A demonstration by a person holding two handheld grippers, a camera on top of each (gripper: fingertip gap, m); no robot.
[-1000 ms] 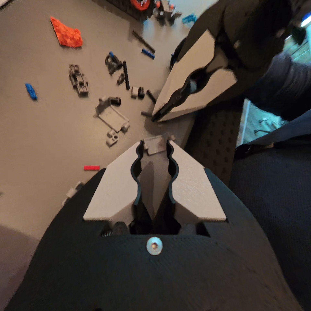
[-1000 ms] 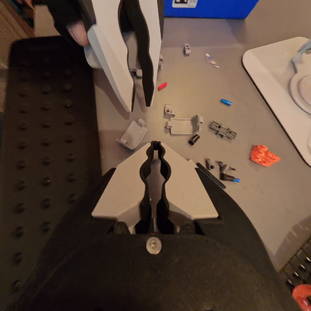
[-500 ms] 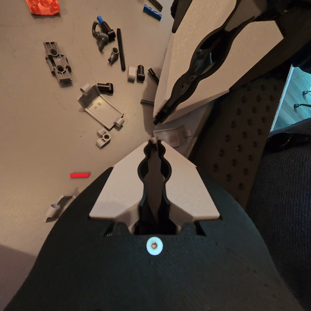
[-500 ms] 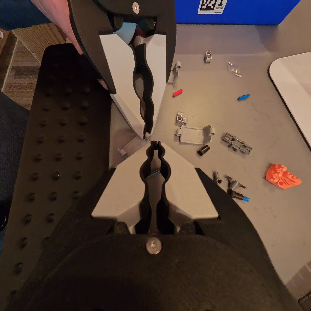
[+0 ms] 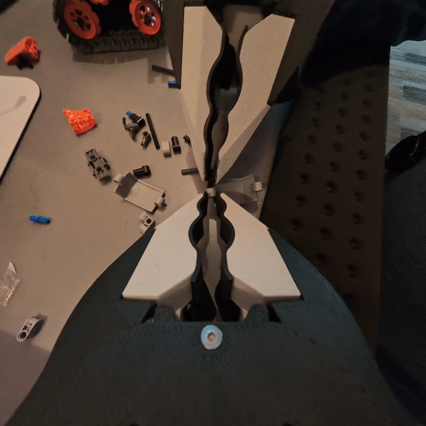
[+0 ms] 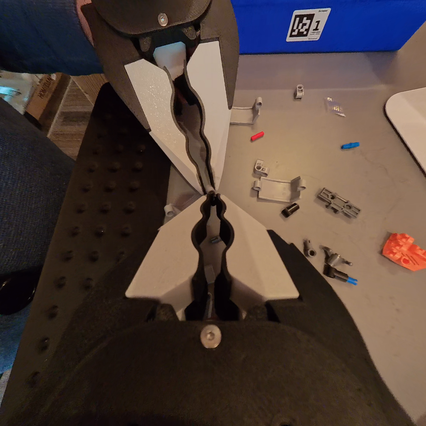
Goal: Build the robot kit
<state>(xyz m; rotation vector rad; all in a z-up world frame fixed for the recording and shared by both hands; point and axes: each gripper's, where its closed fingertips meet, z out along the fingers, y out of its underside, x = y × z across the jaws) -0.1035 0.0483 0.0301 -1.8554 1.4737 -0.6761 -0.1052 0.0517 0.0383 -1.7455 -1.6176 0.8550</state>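
My left gripper (image 5: 211,196) is shut on a corner lug of a light grey curved panel (image 5: 239,191), at the table edge beside the black studded mat. My right gripper (image 6: 213,198) is shut on a small black pin (image 6: 215,201) at its tips. The two grippers meet tip to tip, with the pin right against the held lug. The right gripper (image 5: 211,177) comes down from the top of the left wrist view. The left gripper (image 6: 208,187) comes down from the top of the right wrist view, where the panel (image 6: 182,198) is mostly hidden.
A second grey panel (image 6: 279,190), a dark grey beam (image 6: 337,205), an orange piece (image 6: 403,253) and several small pins lie on the grey table. A tracked model with orange wheels (image 5: 110,23), a white tray (image 5: 13,115), a blue box (image 6: 322,23) and the studded mat (image 6: 103,207) surround them. Left and right tips are no more than a few centimetres apart.
My left gripper went from open to shut on the grey panel's lug. The two grippers swung round and came together tip to tip.
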